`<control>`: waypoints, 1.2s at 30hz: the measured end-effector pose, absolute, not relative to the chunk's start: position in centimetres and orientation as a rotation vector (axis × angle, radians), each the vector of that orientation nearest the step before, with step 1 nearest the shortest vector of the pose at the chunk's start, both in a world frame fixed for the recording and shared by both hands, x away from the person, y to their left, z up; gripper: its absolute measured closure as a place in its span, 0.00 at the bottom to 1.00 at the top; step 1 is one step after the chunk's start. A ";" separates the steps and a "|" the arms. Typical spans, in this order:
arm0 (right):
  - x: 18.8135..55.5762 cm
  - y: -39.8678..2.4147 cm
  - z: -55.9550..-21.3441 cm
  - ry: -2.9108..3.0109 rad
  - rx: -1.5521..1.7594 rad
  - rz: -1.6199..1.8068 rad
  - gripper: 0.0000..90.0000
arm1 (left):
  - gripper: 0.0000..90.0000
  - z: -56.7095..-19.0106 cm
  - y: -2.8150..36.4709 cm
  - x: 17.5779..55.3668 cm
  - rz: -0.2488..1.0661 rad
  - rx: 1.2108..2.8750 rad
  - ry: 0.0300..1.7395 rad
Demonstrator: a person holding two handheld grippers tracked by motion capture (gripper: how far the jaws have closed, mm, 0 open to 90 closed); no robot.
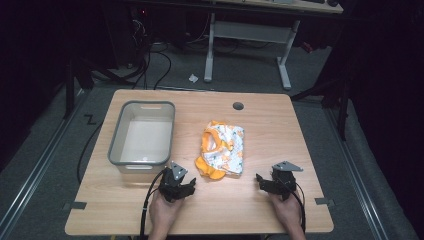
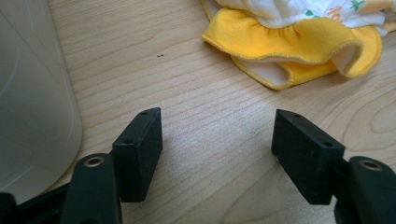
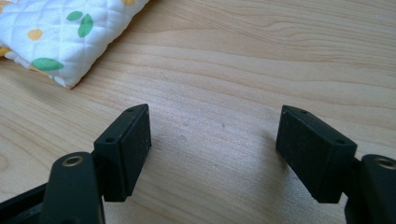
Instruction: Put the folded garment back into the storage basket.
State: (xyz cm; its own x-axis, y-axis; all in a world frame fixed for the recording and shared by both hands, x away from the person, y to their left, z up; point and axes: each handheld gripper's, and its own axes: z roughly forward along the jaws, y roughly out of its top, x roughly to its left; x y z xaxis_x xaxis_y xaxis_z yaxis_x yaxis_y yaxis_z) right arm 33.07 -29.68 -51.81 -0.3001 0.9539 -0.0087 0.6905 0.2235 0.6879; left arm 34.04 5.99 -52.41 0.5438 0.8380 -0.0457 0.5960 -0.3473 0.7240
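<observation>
On the left part of the wooden table (image 1: pixel 250 200) stands a grey plastic tub (image 1: pixel 142 134), rectangular with rounded corners and a handle slot in its far rim. It looks empty inside. In the left gripper view its pale wall (image 2: pixel 32 93) is at the left edge, close beside the left jaw.

Just in front of the tub's near right corner is the left gripper (image 1: pixel 184 189), held by the person's left hand (image 1: pixel 164 212), with a black cable going down from it to the table edge. Its jaws stand wide apart and hold nothing; between them lies bare wood (image 2: pixel 217 149). They hover low over the table surface, pointing toward the cloth.

Near the middle of the table lies a folded cloth item (image 1: pixel 221 150), white and quilted with small orange and green prints, and with a yellow-orange ruffled edge on its near side. It is to the right of the tub and not touching it. In the left gripper view the yellow ruffle (image 2: pixel 299 46) lies a little ahead of the jaws, apart from them. In the right gripper view one white quilted corner (image 3: pixel 70 37) is at the upper left.

Farther right, the right gripper (image 1: pixel 264 181) is held by the right hand (image 1: pixel 286 210), near the front edge. Its jaws too are spread wide and empty over bare wood, well apart from the cloth.

Behind the cloth, near the far edge, there is a small round dark hole (image 1: pixel 238 106) in the tabletop.
</observation>
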 end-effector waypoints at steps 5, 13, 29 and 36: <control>33.1 -29.7 -51.8 2.070 1.516 0.817 0.30 | 0.36 -52.4 5.9 34.0 0.439 2.073 1.153; 33.1 -29.7 -51.8 2.070 1.517 0.817 0.30 | 0.36 -52.4 5.9 34.0 0.439 2.072 1.155; 33.1 -29.7 -51.8 2.070 1.517 0.817 0.30 | 0.36 -52.4 5.9 34.0 0.442 2.070 1.159; 33.1 -29.7 -51.8 2.070 1.517 0.817 0.30 | 0.37 -52.4 5.9 34.0 0.437 2.070 1.159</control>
State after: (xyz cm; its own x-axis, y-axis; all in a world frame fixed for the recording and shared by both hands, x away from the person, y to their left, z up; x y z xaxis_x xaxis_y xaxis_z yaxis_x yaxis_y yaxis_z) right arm 33.09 -29.67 -51.81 -0.2981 0.9545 -0.0085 0.6913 0.2220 0.6877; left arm 34.00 5.94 -52.41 0.5396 0.8405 -0.0489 0.5994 -0.3428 0.7234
